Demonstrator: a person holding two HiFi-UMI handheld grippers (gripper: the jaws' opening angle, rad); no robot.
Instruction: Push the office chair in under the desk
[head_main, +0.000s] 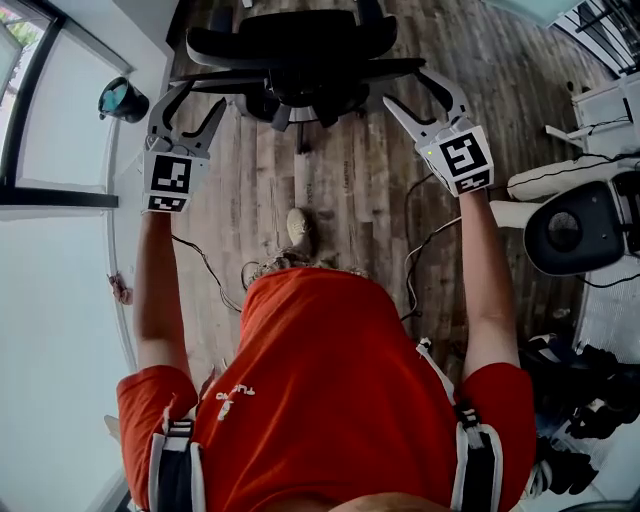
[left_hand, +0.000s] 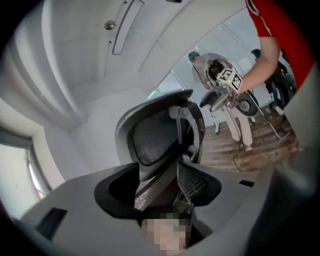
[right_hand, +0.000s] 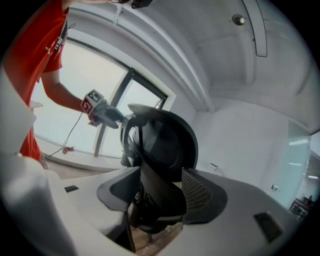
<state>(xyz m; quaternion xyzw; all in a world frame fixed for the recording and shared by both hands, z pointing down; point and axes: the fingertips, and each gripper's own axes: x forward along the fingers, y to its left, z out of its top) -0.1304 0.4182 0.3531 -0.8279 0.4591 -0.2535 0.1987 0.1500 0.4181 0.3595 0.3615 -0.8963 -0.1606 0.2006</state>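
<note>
The black mesh-backed office chair (head_main: 300, 45) stands on the wood floor at the top of the head view, its back toward me. My left gripper (head_main: 200, 100) is at the left end of the chair back with its jaws spread wide; whether they touch the frame I cannot tell. My right gripper (head_main: 410, 88) mirrors it at the right end, also open. In the left gripper view the chair back (left_hand: 160, 135) rises between my grey jaws, with the right gripper (left_hand: 220, 95) beyond. The right gripper view shows the chair (right_hand: 160, 145) and the left gripper (right_hand: 102, 112). No desk is in view.
A glass wall and white sill (head_main: 60, 300) run down the left, with a teal-and-black object (head_main: 122, 100) by it. Cables (head_main: 420, 250) trail over the floor near my shoe (head_main: 298, 228). A white and black machine (head_main: 580, 225) and dark gear (head_main: 590, 400) crowd the right.
</note>
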